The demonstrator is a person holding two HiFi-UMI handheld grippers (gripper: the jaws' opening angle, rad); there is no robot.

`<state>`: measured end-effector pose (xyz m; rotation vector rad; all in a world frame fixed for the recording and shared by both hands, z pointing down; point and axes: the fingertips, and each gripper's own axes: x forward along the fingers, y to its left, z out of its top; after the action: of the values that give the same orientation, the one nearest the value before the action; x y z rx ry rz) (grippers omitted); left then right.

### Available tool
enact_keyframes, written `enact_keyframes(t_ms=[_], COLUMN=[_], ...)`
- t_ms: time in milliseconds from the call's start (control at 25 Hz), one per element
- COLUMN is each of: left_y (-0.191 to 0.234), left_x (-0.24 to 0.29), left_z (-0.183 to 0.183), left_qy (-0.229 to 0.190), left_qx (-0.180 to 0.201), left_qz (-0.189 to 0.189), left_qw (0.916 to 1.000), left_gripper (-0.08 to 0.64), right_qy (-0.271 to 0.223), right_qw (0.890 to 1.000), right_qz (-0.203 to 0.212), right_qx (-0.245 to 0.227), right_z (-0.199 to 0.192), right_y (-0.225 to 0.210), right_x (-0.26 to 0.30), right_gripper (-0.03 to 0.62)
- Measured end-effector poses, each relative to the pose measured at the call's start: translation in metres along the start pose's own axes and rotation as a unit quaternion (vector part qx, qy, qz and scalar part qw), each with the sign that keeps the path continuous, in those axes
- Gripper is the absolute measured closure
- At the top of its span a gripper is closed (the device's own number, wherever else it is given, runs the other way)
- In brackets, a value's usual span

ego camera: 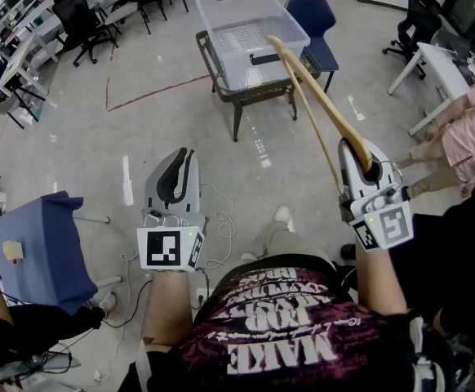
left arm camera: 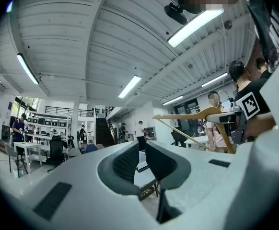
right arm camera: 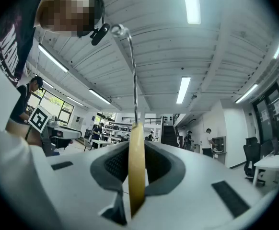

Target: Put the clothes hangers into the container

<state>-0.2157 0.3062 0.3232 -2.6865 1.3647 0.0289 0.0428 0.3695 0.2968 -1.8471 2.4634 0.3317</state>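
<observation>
Your right gripper [right arm camera: 135, 163] pinches the wooden hanger [ego camera: 309, 78] at its neck, hook pointing back at you; your left gripper [left arm camera: 142, 161] stands slightly apart, empty. The hanger's arm points toward the clear container [ego camera: 218, 46] (well ahead, on a dark stand [ego camera: 236, 98]). Hold the pinch firm, step closer, and lower it level inside before releasing.

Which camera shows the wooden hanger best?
The head view: the wooden hanger stretches out clearly from the right claw. The right gripper view sees it edge-on with its hook; the left gripper view shows it small.
</observation>
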Motion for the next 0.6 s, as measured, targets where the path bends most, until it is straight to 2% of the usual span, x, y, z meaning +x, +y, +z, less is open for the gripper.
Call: enact_keyframes(t_ms=[240, 600], left_y=[0.002, 0.017], left_x=[-0.005, 0.023], left_z=[-0.004, -0.03], left_qy=[0.0, 0.024], left_qx=[-0.004, -0.007], left_qz=[0.011, 0.009], left_qw=[0.9999, 0.9996], left_gripper=[0.514, 0.514], right_qy=[0.006, 0.011], right_qw=[1.0, 0.999], right_qz=[0.011, 0.031], right_qx=[0.005, 0.018], right_z=[-0.008, -0.03], right_y=[0.004, -0.001], right_x=[-0.001, 0.031], right_gripper=[0.534, 0.534])
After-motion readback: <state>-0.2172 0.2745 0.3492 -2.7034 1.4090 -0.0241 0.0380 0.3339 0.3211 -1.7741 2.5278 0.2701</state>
